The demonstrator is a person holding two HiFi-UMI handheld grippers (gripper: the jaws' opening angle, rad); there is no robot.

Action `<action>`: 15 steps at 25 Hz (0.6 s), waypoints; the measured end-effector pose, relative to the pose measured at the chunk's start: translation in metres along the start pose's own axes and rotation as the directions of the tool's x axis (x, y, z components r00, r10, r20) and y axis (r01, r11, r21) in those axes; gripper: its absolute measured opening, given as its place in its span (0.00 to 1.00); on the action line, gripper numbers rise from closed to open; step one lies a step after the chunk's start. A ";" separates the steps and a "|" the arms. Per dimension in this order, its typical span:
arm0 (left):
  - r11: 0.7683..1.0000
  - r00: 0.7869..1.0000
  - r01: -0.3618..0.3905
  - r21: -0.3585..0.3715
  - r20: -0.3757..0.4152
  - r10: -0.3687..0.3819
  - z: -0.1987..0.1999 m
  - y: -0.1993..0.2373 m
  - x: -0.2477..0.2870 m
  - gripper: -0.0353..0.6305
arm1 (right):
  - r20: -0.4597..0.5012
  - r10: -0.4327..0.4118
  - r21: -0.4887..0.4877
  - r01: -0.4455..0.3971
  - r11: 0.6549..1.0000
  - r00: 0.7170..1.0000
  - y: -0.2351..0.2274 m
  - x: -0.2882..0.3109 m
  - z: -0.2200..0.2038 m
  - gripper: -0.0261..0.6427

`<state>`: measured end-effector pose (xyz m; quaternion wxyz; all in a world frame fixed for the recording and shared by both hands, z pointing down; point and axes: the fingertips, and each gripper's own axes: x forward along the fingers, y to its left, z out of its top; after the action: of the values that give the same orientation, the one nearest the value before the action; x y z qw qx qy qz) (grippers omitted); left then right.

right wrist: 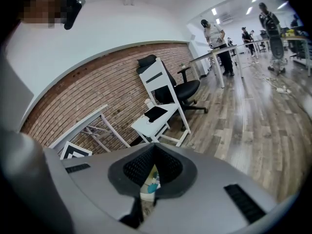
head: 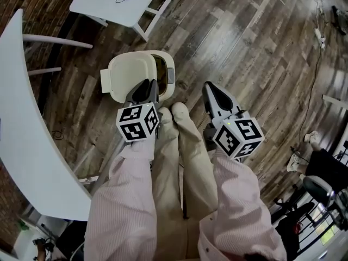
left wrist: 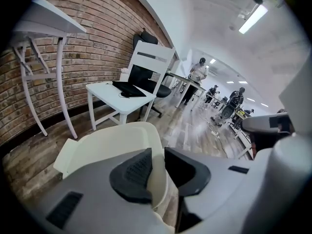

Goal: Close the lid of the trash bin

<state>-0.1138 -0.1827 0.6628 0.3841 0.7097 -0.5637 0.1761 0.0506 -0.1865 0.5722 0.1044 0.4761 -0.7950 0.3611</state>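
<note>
The cream trash bin stands on the wood floor in front of the person's shoes, its interior partly showing. Its cream lid is swung open toward the left in the head view. My left gripper reaches down onto the lid's near edge. In the left gripper view the lid fills the foreground and its rim runs between the two dark pads, with my left gripper shut on it. My right gripper hangs to the right of the bin, touching nothing, and in its own view my right gripper is shut with its tips together.
A white chair with a dark item on its seat stands beyond the bin. A long white table curves along the left by the brick wall. The person's legs and shoes are just behind the bin. Cables lie far right.
</note>
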 end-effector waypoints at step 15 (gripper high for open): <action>0.995 0.994 0.073 0.062 -0.092 -0.068 -0.022 -0.002 0.039 0.04 | -0.010 -0.034 0.033 0.034 0.999 0.999 -0.013 0.016 -0.023 0.04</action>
<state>-0.0960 -0.1927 0.7029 0.3915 0.7328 -0.5145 0.2124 0.0485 -0.1853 0.6031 0.1064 0.4896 -0.7802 0.3744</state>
